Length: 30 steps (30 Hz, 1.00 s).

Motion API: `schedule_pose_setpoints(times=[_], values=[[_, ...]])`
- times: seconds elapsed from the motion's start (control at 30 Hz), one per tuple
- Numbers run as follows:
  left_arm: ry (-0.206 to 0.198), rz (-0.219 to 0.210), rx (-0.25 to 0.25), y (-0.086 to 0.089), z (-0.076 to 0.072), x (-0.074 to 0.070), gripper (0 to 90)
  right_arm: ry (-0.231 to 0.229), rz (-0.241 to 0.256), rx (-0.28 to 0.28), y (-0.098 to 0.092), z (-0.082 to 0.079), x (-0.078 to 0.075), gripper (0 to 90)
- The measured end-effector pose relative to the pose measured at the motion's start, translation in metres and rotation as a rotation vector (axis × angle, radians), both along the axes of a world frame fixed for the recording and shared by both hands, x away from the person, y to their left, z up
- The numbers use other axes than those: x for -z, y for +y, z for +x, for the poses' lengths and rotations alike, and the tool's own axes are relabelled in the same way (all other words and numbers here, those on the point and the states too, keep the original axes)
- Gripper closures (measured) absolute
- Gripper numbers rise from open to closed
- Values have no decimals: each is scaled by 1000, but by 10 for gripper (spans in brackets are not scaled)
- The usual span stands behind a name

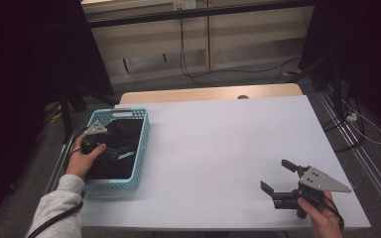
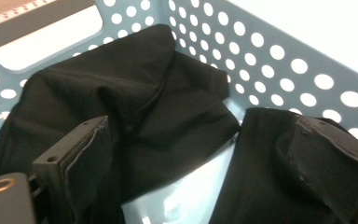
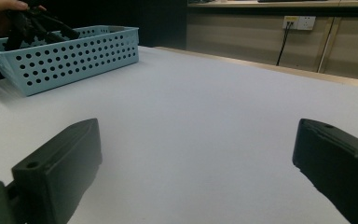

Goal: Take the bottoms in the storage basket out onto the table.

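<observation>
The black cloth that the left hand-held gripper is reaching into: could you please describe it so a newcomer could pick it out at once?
Start at the white table and go to its left edge, where a light blue perforated basket stands. The black cloth lies crumpled inside it, with the open left hand-held gripper lowered over it. It is the dark, soft thing in the basket, with the pale floor showing between its folds.

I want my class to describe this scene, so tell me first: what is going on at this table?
A person holds a claw in each hand at a white table. The left claw is lowered into the blue perforated basket with its jaws open around folds of the black cloth lying inside; nothing is clamped yet. The right claw hangs open above the bare tabletop at the near right, away from the basket, holding nothing.
</observation>
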<state>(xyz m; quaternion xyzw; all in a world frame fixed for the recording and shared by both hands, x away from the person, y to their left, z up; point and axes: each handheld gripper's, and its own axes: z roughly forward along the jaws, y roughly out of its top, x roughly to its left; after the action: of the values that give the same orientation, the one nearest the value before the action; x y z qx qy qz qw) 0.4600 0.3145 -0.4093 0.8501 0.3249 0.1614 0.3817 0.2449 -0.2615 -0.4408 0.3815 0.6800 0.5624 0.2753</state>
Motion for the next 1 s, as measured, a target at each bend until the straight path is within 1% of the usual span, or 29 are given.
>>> schedule_pose_setpoints(times=[0.03,0.1,0.17,0.23,0.27,0.3,0.33,0.43,0.5,0.57,0.67,0.73,0.77,0.8,0.83,0.9,0.93,1.0], values=[[0,0,15,1,0,1,71,2,3,0,0,0,0,0],[13,-4,29,2,0,3,73,3,2,-1,0,0,0,0],[24,8,32,3,-1,6,81,2,1,-1,1,0,0,0],[38,21,48,4,-2,8,86,2,1,-5,1,0,0,0],[35,21,56,5,-2,9,86,2,2,-5,1,0,0,0],[54,13,74,5,-3,11,86,3,5,-7,1,0,0,0],[54,13,74,5,-3,11,86,3,5,-7,1,0,0,0],[67,44,92,5,-4,14,86,3,0,-8,1,0,0,0],[64,58,100,6,-4,15,87,3,2,-8,1,0,0,0],[74,56,97,7,-4,18,87,2,-3,-9,1,0,0,0],[105,82,95,10,-5,25,105,4,2,-8,1,0,0,0],[126,109,93,10,-5,27,106,4,1,-8,1,0,0,0],[134,107,91,10,-4,28,106,4,1,-8,1,0,0,0],[139,115,89,10,-4,29,106,5,1,-8,1,0,0,1],[141,111,86,10,-3,30,106,4,-1,-10,1,0,1,0],[159,131,88,8,-3,31,106,5,-11,-18,1,0,1,0],[162,132,93,8,-2,32,106,5,-11,-18,1,0,1,0],[172,126,82,7,-1,33,106,4,-11,-20,1,0,1,0]])
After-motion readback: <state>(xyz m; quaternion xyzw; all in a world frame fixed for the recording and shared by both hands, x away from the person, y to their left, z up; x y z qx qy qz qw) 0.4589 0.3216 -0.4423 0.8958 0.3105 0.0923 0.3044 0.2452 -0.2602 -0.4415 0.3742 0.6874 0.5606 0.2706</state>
